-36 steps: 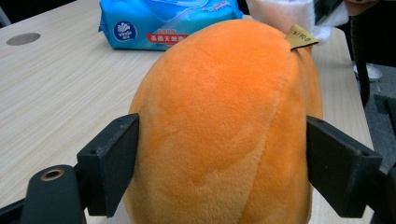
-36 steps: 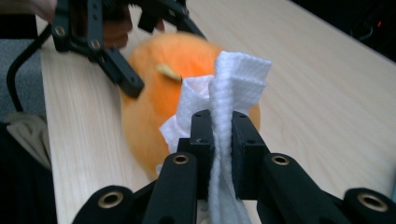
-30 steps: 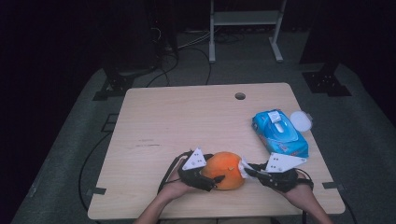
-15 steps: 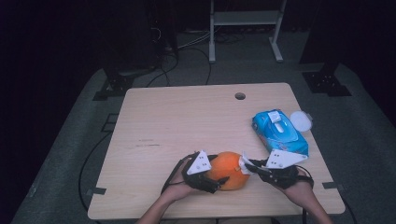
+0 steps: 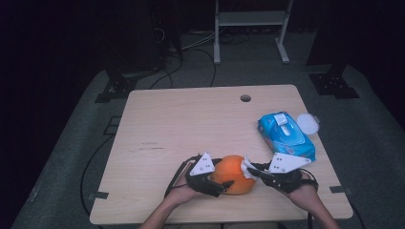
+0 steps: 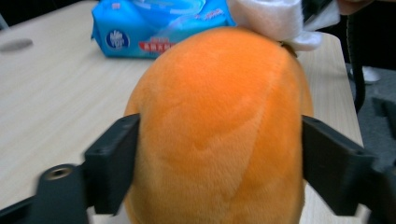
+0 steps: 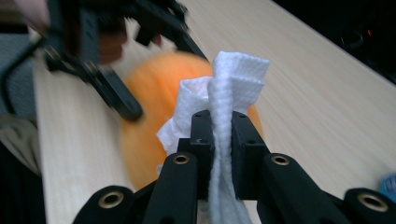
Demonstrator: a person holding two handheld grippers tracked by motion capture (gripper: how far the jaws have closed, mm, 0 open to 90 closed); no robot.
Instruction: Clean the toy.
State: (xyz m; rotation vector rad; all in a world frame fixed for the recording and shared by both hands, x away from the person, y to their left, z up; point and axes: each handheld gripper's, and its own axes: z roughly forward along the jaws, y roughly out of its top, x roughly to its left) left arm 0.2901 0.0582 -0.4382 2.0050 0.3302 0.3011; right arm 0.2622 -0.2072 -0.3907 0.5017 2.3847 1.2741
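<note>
Orange plush, rounded like a soft toy fruit point(image 5: 233, 174), sits near the front edge of a pale wooden tabletop point(image 5: 191, 124), between a person's two hands. The left tongs point(image 5: 212, 179) straddle the plush from its left side; in the left gripper view its two black jaws lie against the plush flanks, and they have just been closing on it, so the toy is gripped and steadied. The right tongs point(image 5: 248, 169) are clenched on a folded white wipe point(image 7: 224, 116), pinched flat between the jaws, and the wipe's free end touches the right end of the plush.

Judging by this, the step in hand is wiping the plush: one side holds it still while the other brings the cloth against it. The next move probably calls for dragging the wipe across the fuzzy surface with light pressure while the left grip stays firm enough that the toy does not roll or slide.

Counted: one orange plush, one white wipe in use, one blue pack of wet wipes point(image 5: 286, 136) lying towards the right edge of the tabletop, and one small round white lid point(image 5: 308, 123) just beside that pack. Two tongs, one per hand.
</note>
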